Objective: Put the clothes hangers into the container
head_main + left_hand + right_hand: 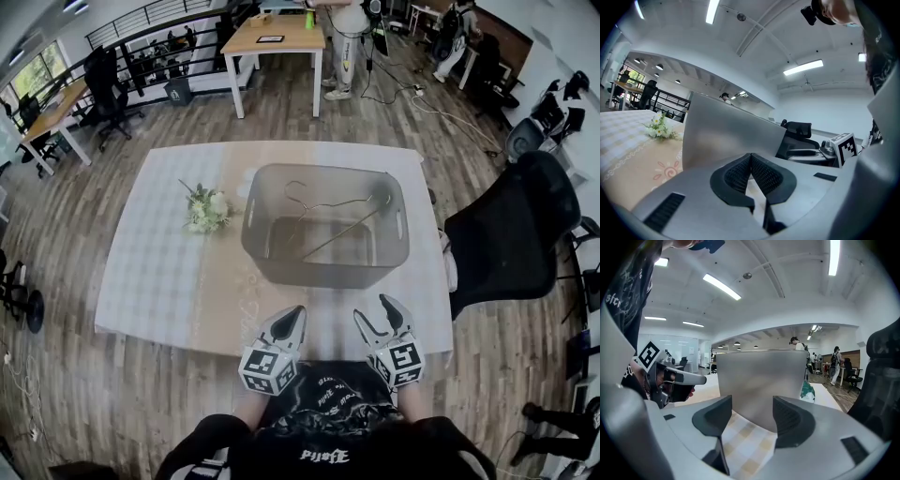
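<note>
Left gripper (298, 311): jaws closed, the ribbed black pads meeting at their tips in the left gripper view (750, 155) – nothing between them, nothing held.
Right gripper (373, 309): jaws well apart in the right gripper view (752, 401), with only the checked tablecloth (740, 439) showing in the gap; it holds nothing and touches nothing.
Gripper positions: both sit at the near edge of the table (155, 281), side by side and just apart, pointing toward the container (328, 267).
Clothes hangers (323, 220): thin metal wire ones lying inside the container, leaning across its floor and crossing one another. One hook curls up near the far left wall; another end rests at the far right corner.
Container look: a grey translucent tub with rounded corners and a cut-out grip in each end wall – the hangers show dimly through its sides. It fills the middle of both gripper views as a plain grey wall (731, 136) (761, 380).
Container place: upright near the middle of the table, just beyond the grippers.
Flowers (206, 208): a small white bunch lying left of the container, near it but apart.
Office chair (511, 234): black, at the table's right edge.
</note>
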A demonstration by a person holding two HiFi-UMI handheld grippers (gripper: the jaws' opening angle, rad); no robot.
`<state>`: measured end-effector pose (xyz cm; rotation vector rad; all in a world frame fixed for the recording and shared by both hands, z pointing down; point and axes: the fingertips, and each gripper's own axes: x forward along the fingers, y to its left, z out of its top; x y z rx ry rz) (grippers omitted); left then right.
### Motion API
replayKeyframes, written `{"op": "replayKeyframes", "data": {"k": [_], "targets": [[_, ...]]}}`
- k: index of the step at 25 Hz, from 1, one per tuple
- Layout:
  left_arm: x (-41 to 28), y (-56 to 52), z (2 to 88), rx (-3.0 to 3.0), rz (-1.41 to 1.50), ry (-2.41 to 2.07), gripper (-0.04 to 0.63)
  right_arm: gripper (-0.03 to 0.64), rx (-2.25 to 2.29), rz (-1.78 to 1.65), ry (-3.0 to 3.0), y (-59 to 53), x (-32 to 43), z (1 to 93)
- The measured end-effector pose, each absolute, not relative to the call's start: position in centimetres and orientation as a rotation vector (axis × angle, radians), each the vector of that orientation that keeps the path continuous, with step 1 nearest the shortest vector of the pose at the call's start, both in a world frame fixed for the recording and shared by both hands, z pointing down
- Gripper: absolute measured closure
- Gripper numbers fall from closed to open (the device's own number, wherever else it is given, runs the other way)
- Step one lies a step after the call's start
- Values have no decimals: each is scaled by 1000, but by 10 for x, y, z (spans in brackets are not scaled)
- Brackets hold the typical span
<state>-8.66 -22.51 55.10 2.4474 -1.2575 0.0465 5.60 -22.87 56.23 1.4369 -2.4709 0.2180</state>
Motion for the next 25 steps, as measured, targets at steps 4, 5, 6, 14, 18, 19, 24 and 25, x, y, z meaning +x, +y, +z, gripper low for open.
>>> {"op": "replayKeyframes", "data": {"k": [4,5,6,14,18,19,24,25], "targets": [[-84,-224,551,2452,56,-1259,575,381,1436,216,-2473,-229,56,559],[-84,-224,551,2452,58,-1260,575,401,1436,217,-2472,-229,56,559],[-84,-224,551,2453,60,-1260,575,408,1435,218,-2471,-229,56,559],[-77,-222,551,2465,74,-1256,575,551,1454,229,-2452,-229,61,561],[-76,-221,550,2466,74,-1259,575,606,1456,231,-2438,-229,63,561],[-75,-221,549,2466,73,-1260,575,606,1448,226,-2434,-229,62,561],[-73,-221,549,2469,73,-1261,575,607,1416,207,-2433,-228,57,563],[-73,-221,549,2469,74,-1263,575,606,1414,204,-2431,-229,57,563]]}}
